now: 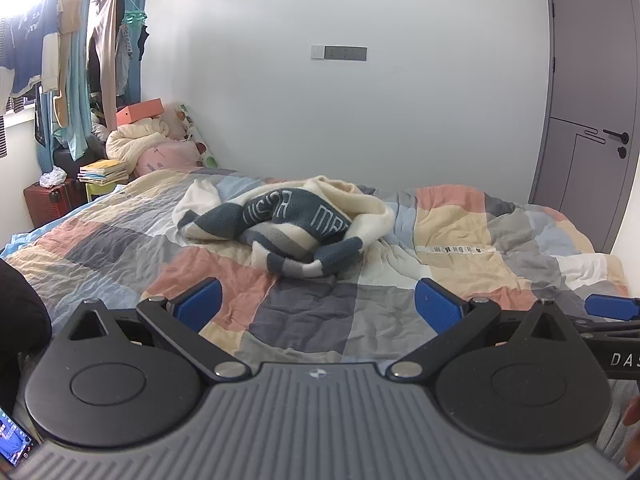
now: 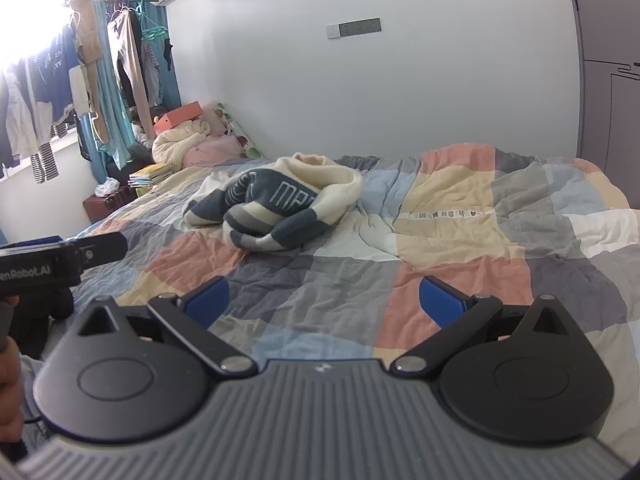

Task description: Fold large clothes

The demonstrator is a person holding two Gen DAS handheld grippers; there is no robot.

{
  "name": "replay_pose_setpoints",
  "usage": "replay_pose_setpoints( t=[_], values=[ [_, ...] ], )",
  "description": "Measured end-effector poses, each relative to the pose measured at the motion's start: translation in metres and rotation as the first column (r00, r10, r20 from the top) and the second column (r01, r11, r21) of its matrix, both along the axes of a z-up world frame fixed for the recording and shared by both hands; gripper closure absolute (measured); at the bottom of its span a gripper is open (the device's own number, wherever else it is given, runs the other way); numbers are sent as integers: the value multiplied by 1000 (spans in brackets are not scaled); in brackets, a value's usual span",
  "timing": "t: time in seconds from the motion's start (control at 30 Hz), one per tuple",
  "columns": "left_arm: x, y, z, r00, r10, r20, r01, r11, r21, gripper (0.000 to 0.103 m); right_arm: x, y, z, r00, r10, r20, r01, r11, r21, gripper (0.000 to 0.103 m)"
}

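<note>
The sweater [image 1: 280, 224] is lying in a crumpled heap on the bed [image 1: 312, 312], straight ahead of my left hand-held gripper [image 1: 318, 302] and ahead and a little to the left of my right hand-held gripper [image 2: 324, 300]. It is cream with dark blue and grey stripes and some white lettering, and it is bunched so that a striped sleeve is curling toward me while the cream part is piling up behind it. I am judging it to be thick, soft knit: light enough to lift with one pinch, floppy, likely to sag and stretch, and not slippery or fragile. I am thinking the best places to take hold are the two ends of a hem or the shoulders, so it can be shaken flat, but I cannot tell from here where those edges are in the heap.

Both of my hand-held grippers are spread wide with nothing between the blue pads, hovering over the near part of the bed, well apart from the sweater. The checked quilt [image 2: 460, 248] under it is wrinkled and soft, so a low grab is risking pinching the quilt too.
</note>
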State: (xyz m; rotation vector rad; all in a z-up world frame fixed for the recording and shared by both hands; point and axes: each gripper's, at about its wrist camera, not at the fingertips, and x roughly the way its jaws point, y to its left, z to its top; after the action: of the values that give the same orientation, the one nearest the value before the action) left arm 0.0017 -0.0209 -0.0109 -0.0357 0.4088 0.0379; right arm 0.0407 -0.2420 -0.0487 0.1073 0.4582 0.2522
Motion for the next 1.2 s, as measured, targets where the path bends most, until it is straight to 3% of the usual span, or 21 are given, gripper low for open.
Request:
replay_pose_setpoints(
  t=[0.67, 0.93, 1.2],
  values=[
    [12, 0, -10, 1000, -9, -8, 9, 1000, -12, 0, 6, -2, -6, 1000, 5, -25, -5, 1000, 17, 0],
    [38, 10, -22, 999, -6, -41, 5, 1000, -29, 0, 38, 4, -17, 998, -4, -61, 5, 1000, 18, 0],
    [72, 29, -13, 999, 7, -36, -9, 999, -53, 0, 70, 4, -6, 997, -5, -80, 10, 998, 58, 0]
  ],
)
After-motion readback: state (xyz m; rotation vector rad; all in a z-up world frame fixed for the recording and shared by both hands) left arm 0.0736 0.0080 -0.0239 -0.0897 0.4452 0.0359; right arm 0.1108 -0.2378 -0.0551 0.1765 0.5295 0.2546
